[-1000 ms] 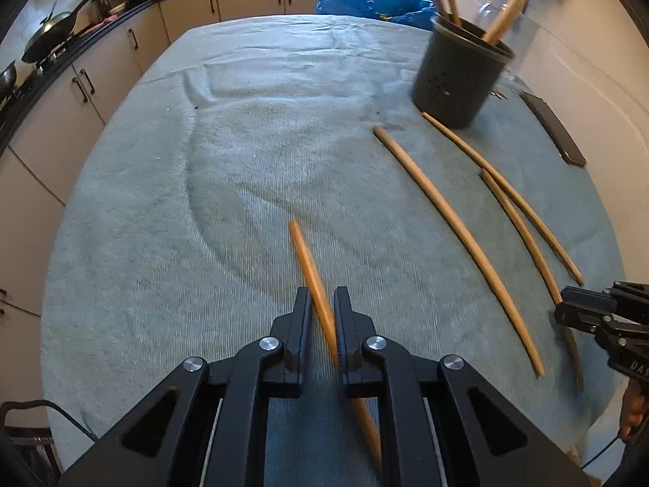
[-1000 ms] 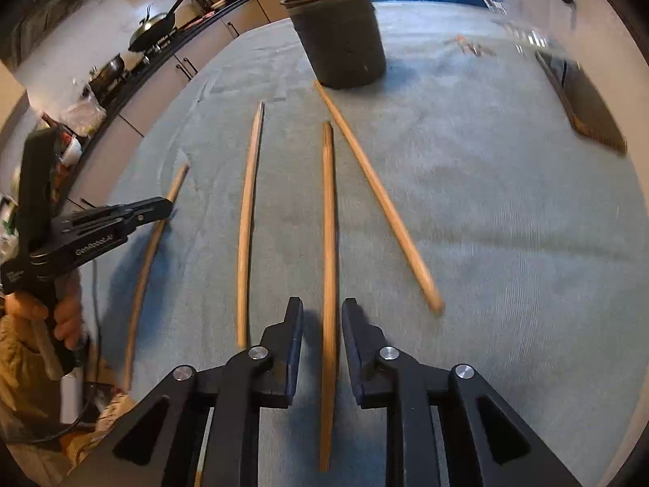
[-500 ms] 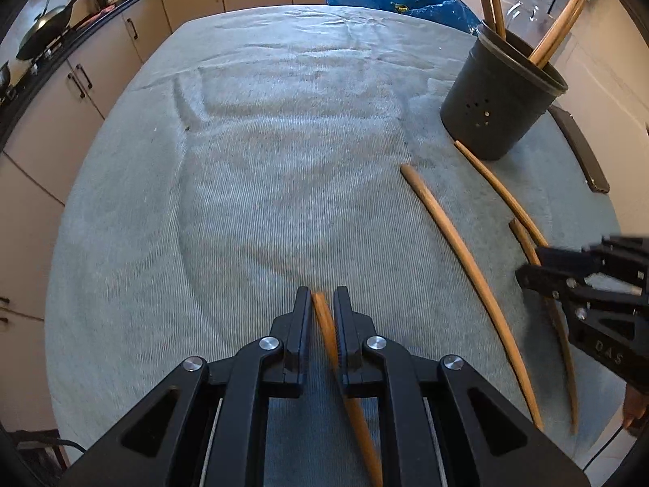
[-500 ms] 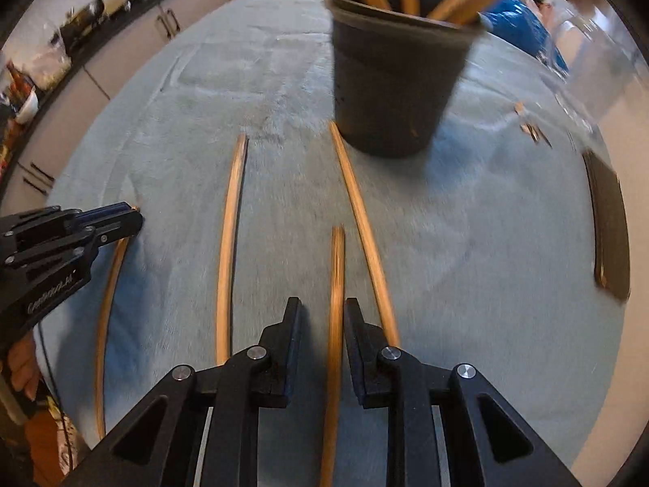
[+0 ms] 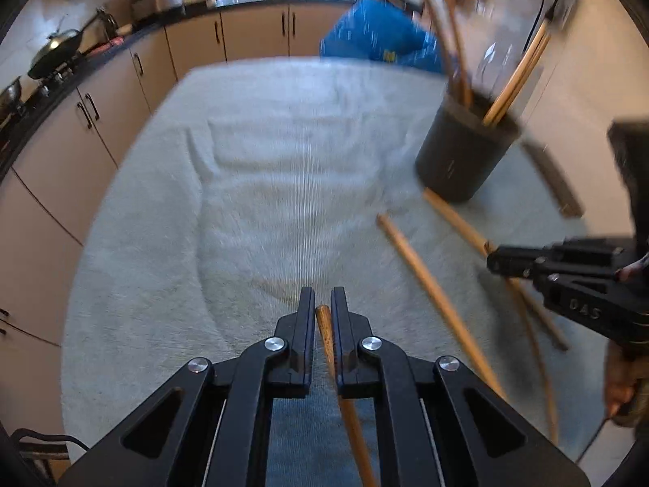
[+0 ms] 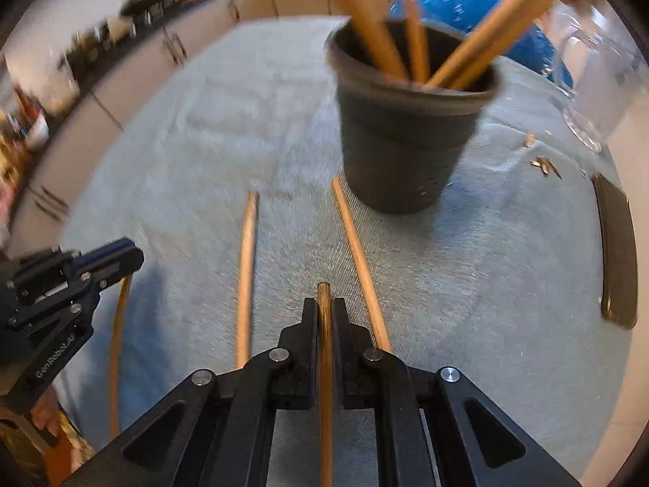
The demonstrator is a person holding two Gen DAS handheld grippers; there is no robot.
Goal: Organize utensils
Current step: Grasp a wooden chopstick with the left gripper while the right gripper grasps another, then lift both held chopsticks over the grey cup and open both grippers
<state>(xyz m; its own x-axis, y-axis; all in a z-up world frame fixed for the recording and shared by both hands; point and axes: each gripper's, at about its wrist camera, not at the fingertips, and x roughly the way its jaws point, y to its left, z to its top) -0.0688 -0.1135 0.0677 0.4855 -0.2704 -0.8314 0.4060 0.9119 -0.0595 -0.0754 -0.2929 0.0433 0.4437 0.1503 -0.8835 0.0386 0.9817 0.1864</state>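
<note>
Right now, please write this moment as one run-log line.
left gripper: shut on chopstick | right gripper: shut on second chopstick | holder: upright, holds chopsticks | loose chopsticks: on cloth

Both grippers have pushed forward toward the cup [image 6: 409, 130] over the last second, so it looms way bigger in both wrist views. The left gripper [image 5: 323, 316] slid along its stick [image 5: 326, 332]: a second ago a long stretch poked out past the jaws, now only the tip does. Same with the right gripper [image 6: 324, 312] and its stick [image 6: 324, 324], just a short stub ahead of the jaws. The right gripper also reaches further in across the left view.
</note>
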